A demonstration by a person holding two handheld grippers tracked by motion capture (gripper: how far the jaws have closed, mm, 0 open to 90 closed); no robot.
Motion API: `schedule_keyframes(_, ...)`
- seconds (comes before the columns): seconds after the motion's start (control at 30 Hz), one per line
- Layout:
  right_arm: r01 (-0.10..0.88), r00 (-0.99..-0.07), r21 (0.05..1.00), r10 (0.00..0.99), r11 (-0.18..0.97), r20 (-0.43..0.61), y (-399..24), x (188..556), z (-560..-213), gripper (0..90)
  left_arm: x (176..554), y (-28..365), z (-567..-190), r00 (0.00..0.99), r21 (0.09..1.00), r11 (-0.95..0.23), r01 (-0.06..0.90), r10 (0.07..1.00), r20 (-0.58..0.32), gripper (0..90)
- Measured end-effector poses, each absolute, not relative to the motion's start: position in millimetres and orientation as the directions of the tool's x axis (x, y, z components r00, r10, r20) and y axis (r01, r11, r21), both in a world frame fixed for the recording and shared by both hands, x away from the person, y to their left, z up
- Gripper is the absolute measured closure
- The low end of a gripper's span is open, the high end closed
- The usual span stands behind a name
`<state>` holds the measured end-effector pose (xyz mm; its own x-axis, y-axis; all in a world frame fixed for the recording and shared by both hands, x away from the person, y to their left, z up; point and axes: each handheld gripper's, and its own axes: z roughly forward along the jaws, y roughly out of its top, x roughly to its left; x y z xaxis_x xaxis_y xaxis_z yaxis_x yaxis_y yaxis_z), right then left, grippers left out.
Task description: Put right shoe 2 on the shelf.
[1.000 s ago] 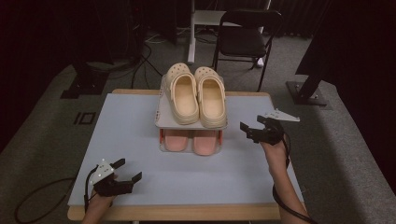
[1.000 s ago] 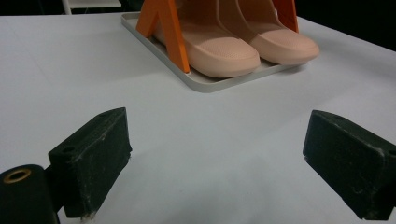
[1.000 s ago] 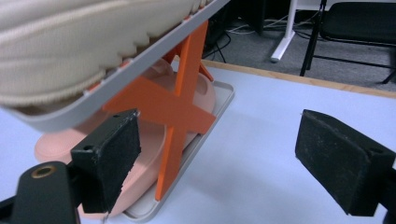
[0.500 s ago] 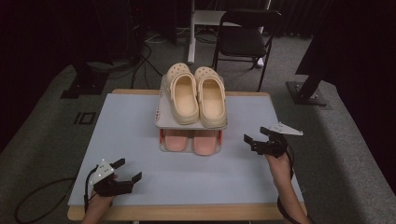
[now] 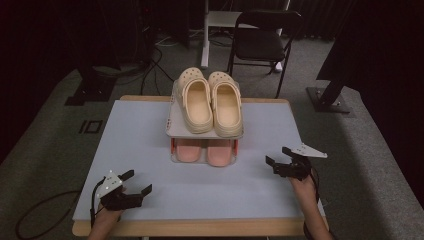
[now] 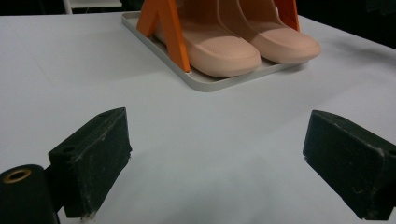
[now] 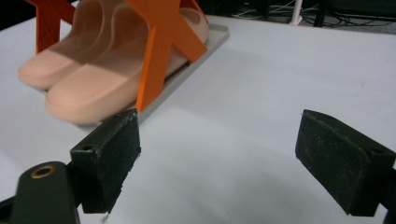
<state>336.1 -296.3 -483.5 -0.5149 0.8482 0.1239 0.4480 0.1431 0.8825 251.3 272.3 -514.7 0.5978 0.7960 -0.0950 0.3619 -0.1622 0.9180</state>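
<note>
Low in the left of the high view, the left gripper (image 5: 136, 183) rests near the front edge of the table (image 5: 140, 145), its jaws spread wide with nothing between them. A hand (image 5: 102, 222) comes in from the bottom edge behind it. In the left gripper view the two black pads (image 6: 91, 158) stand far apart over bare white tabletop, and beyond them, in the upper middle of that frame, sit the pink slippers (image 6: 233, 44) on a grey tray (image 6: 205, 84) with an orange strut (image 6: 170, 32) rising beside them.

In the centre of the high view stands the small two-level shoe rack (image 5: 172, 125). On its top shelf lie the cream clogs (image 5: 210, 102), side by side, toes toward the near side of the table. Underneath, on the lower level, the pink slippers (image 5: 205, 150) poke out toward the front.

At the lower right of the high view, the right gripper (image 5: 280, 160) hovers just over the table, well apart from the rack, its jaws also wide and holding nothing; its grey three-cornered plate (image 5: 309, 151) sits on top. In the right gripper view the slippers (image 7: 88, 79) fill the upper left, behind an orange crossed strut (image 7: 159, 51), while the pads (image 7: 109, 156) frame empty white surface.

Behind the table, at the top of the high view, a dark folding chair (image 5: 262, 42) stands on the grey floor.
</note>
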Motion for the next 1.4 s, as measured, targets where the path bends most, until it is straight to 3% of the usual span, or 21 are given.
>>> schedule_keyframes(0.53,0.469,-0.44,0.871,0.894,0.148,0.085,-313.7,313.4,-517.8,13.4,251.2,272.8,-515.4,0.592,0.919,-0.157,0.361,0.8,-0.096,7.4)
schedule_keyframes(1.1,0.438,-0.359,0.879,0.933,0.189,-0.022,-320.9,282.3,-522.0,13.3,249.7,274.5,-514.4,0.586,0.919,-0.157,0.361,0.805,-0.092,7.4)
schedule_keyframes(1.4,0.458,-0.289,0.869,0.956,0.188,-0.055,-318.1,282.9,-523.4,13.4,249.8,273.3,-515.8,0.587,0.918,-0.159,0.363,0.804,-0.093,7.4)
